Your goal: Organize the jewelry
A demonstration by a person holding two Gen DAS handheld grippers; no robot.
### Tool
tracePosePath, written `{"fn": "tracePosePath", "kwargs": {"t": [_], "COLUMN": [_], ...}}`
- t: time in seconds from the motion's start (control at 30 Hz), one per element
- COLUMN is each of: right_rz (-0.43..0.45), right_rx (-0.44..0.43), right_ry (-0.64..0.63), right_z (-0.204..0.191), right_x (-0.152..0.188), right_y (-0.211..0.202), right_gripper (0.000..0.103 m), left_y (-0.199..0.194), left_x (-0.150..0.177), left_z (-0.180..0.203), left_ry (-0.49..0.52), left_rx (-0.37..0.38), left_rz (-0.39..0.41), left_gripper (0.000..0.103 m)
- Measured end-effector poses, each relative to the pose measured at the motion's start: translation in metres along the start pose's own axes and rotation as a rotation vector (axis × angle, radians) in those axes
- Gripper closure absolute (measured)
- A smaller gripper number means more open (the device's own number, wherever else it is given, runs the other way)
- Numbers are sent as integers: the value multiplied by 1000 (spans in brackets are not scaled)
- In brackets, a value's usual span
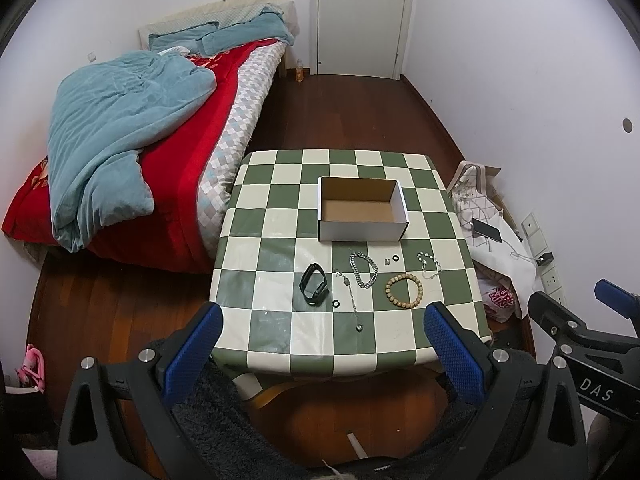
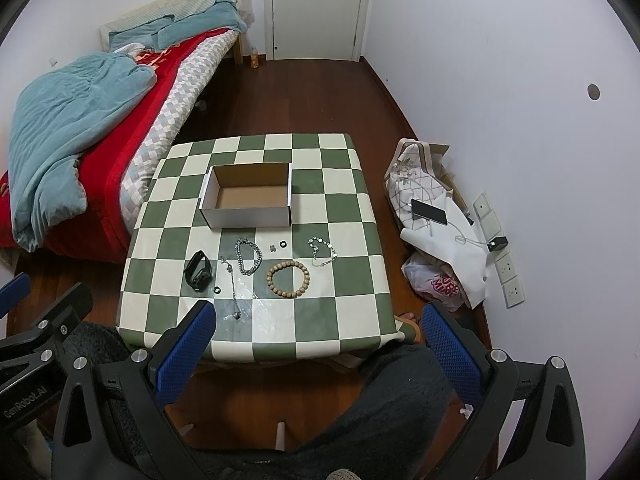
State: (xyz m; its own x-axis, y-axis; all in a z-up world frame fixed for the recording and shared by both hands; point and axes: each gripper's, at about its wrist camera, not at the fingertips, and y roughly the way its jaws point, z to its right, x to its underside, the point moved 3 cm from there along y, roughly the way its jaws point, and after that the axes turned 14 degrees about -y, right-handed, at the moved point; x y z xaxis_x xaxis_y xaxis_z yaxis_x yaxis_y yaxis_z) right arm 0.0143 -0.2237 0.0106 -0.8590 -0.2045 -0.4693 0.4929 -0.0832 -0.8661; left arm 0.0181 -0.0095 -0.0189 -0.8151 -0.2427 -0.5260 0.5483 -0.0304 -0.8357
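Note:
An empty white cardboard box (image 1: 362, 208) (image 2: 248, 196) stands open on a green and cream checkered table (image 1: 280, 220) (image 2: 344, 216). In front of it lie a black watch band (image 1: 314, 285) (image 2: 198, 271), a thin silver necklace (image 1: 348, 296) (image 2: 232, 284), a silver chain bracelet (image 1: 364, 269) (image 2: 249, 256), a wooden bead bracelet (image 1: 404, 291) (image 2: 288, 279), a crystal bracelet (image 1: 429, 265) (image 2: 323, 252) and small black rings (image 1: 396, 258) (image 2: 283, 244). My left gripper (image 1: 324, 344) and right gripper (image 2: 320, 340) are open and empty, held above the table's near edge.
A bed (image 1: 132, 152) with a teal blanket and red cover stands left of the table. Bags with a phone (image 2: 430, 212) on top and wall sockets (image 2: 508, 276) are on the right. A closed door (image 1: 360, 16) is at the back. Wooden floor surrounds the table.

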Motion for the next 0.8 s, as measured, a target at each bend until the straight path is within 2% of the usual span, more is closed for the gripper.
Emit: {"fn": "tracePosePath", "kwargs": {"t": [0.8], "right_rz": [5], "right_rx": [3], "right_ry": [3], "right_z": [0], "right_x": [-5], "right_y": [-5], "right_gripper": [0], "left_y": [-4], "left_x": [-2], "left_z": [-3], "left_ry": [0], "left_rx": [5], "left_rz": [-2], "left_gripper": [1]}}
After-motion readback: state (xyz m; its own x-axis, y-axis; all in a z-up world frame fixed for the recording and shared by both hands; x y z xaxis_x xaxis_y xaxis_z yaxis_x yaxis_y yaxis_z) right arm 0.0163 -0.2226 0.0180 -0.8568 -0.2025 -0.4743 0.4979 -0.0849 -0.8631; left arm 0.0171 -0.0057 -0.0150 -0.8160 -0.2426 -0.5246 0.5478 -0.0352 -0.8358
